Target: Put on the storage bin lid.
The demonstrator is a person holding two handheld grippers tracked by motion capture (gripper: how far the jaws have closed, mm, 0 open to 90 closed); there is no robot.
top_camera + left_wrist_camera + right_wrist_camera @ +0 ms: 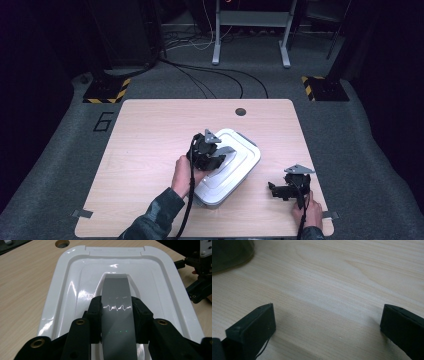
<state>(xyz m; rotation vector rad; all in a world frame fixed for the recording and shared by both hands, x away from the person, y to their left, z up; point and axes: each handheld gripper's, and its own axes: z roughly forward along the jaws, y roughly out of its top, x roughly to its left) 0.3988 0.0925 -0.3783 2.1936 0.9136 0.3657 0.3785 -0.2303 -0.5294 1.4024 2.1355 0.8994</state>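
One white box sits on your table; your left gripper clamps its one grey handle. At four o'clock, your right gripper gapes wide, empty.

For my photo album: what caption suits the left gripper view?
Black left gripper clamps the grey curved handle of a glossy white plastic box on a pale wooden table.

Left gripper: black body, grey three-cornered plate on top, black cable trailing along a dark, seemingly camouflage-patterned sleeve. In the left gripper view its black linkage arms carry brass-coloured rivets. Right gripper: the same black build and grey plate, a thin black cable running back to the hand. Its own view shows two blocky black fingers with square ends.
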